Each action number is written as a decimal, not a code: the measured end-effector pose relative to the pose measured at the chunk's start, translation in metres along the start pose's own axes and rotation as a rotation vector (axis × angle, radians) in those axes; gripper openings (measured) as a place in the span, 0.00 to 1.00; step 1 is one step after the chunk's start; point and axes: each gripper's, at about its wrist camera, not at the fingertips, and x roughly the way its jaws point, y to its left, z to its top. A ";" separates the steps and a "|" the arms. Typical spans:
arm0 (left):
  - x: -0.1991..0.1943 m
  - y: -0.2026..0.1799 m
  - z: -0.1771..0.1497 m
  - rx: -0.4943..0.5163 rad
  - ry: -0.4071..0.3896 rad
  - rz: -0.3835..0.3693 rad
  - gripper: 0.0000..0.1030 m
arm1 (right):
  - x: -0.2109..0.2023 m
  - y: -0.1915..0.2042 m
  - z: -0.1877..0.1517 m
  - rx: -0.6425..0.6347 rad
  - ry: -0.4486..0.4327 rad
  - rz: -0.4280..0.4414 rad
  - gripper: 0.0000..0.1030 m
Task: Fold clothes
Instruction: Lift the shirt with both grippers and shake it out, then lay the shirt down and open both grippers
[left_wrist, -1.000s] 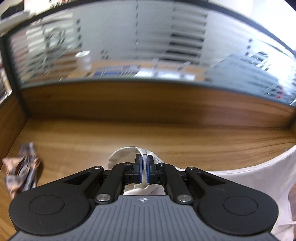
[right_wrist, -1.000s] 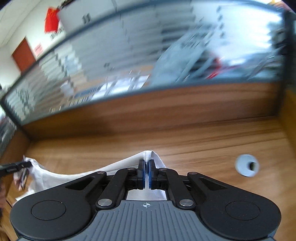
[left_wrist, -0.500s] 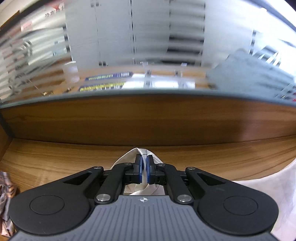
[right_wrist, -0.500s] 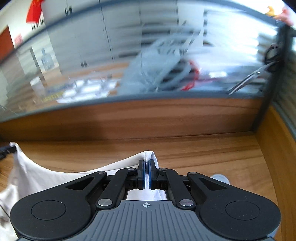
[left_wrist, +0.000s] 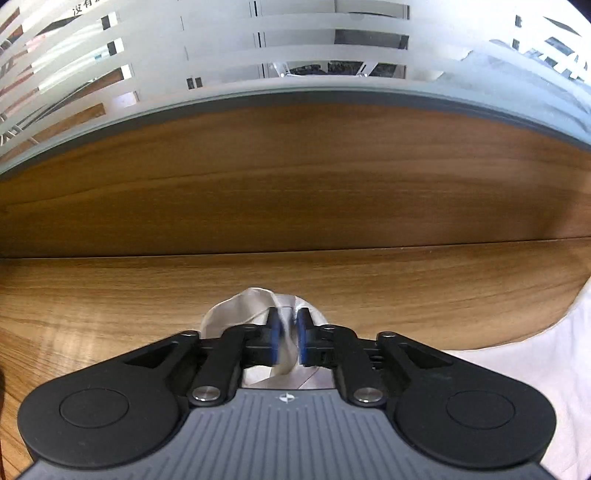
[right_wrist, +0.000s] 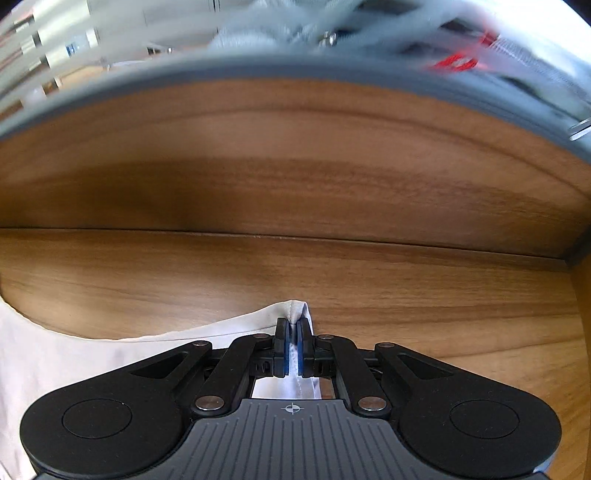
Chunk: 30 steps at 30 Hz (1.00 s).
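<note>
left claw (left_wrist: 289, 334) slightly parted, white garment (left_wrist: 243, 310) bunched between pads | right claw (right_wrist: 293, 345) clamped on garment corner | wooden counter (right_wrist: 406, 295)

At lower centre, white cloth (left_wrist: 255, 306) is seen between the parted blue pads (left_wrist: 274, 334) of the left gripper (left_wrist: 289, 334), above the wooden desk (left_wrist: 147, 295).

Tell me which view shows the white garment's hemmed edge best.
The right wrist view: the white garment shows a long hemmed edge running to the right tool, with visible stitching. The left wrist view shows only a bunched corner at the left tool and a plain patch.
</note>
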 end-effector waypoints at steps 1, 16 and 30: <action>-0.001 0.001 0.000 0.003 -0.002 -0.007 0.38 | 0.002 -0.001 0.000 0.000 0.006 0.001 0.09; -0.090 0.053 -0.035 0.023 -0.058 -0.087 0.64 | -0.085 0.021 -0.023 0.012 -0.063 0.043 0.35; -0.170 0.117 -0.128 -0.050 -0.014 0.034 0.63 | -0.134 0.113 -0.068 -0.073 -0.026 0.235 0.35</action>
